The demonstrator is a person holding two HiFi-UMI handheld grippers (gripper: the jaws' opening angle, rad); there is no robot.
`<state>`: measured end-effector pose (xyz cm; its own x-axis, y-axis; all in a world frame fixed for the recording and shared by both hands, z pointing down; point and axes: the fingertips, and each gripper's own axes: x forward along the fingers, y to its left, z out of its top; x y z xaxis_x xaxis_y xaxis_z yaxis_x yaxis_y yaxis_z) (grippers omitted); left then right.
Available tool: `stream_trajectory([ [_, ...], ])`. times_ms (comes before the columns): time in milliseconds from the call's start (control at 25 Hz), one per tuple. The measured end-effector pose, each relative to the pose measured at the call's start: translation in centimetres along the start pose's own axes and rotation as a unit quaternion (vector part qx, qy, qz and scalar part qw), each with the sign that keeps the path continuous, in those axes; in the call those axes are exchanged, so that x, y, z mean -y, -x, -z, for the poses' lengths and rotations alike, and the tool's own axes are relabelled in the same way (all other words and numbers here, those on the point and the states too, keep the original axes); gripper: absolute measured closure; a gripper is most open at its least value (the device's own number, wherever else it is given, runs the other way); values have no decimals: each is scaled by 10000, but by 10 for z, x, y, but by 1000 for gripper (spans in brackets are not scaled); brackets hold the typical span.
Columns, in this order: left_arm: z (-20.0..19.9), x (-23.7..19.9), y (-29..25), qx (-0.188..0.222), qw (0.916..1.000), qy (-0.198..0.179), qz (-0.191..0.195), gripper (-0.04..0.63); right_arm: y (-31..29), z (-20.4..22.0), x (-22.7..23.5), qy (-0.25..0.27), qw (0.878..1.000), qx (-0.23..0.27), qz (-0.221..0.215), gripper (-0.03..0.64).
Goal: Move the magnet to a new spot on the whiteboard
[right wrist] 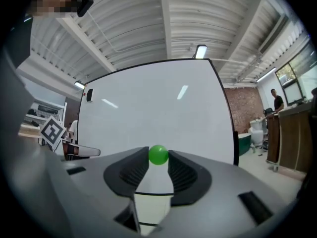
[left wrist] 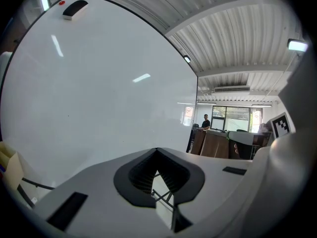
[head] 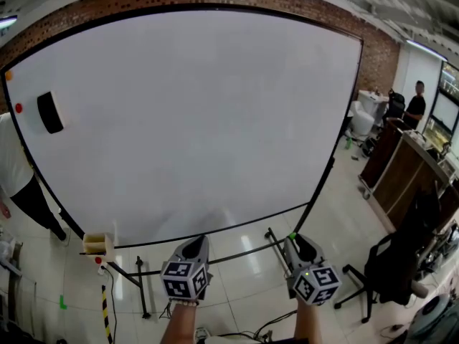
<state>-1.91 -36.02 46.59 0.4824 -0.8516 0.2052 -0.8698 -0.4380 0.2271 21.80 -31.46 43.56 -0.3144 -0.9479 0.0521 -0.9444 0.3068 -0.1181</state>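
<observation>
Right claw [right wrist: 158, 155]: pinching the green magnet [right wrist: 158, 154] between its 2 dark ribbed tips, which are parted only by the magnet's width.
Magnet, look: small, round and glossy bright green, like a ball; only its upper part shows above the tips.
Magnet, place: off the whiteboard [head: 193, 120], held in the air in front of the board's lower right corner; in the head view it is a green speck [head: 292, 235] at the claw's tip.
Left claw [left wrist: 157, 151]: tips pressed together with nothing between them; it is held low in front of the board's bottom edge.
Markings: each claw carries a cube with black-and-white square patterns, [head: 185, 279] on the left and [head: 316, 283] on the right.
Whiteboard: large, white, black-framed, on a wheeled stand, its surface unmarked.
Board, upper left: a black eraser [head: 49, 112] sticks there, with a red magnet [head: 19, 108] just beside it and an orange magnet [head: 8, 76] above at the frame.
Far right: a person in black [head: 416, 102] behind a wooden bench [head: 401, 170].
</observation>
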Motion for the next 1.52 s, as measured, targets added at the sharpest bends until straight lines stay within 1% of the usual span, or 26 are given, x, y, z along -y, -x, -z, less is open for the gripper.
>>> stream_trajectory([
  [120, 2, 6, -1, -30, 10000, -43, 72, 595, 4, 5, -1, -73, 10000, -19, 7, 485],
  [240, 4, 10, 0, -56, 9999, -35, 111, 595, 5, 1, -2, -74, 10000, 8, -21, 485],
  [680, 5, 12, 11, -18, 9999, -13, 112, 595, 6, -10, -15, -2, 9998, 73, -173, 485],
  [1000, 3, 4, 14, 50, 9999, 138, 46, 595, 0, -8, -18, 26, 9998, 41, -216, 485],
  [1320, -4, -6, 10, 73, 9999, 140, -22, 595, -25, -29, -20, 298, 9991, 140, -270, 486],
  [1520, -9, -13, 10, 101, 9998, 139, -44, 595, -51, -54, -22, 615, 9972, 250, -354, 486],
])
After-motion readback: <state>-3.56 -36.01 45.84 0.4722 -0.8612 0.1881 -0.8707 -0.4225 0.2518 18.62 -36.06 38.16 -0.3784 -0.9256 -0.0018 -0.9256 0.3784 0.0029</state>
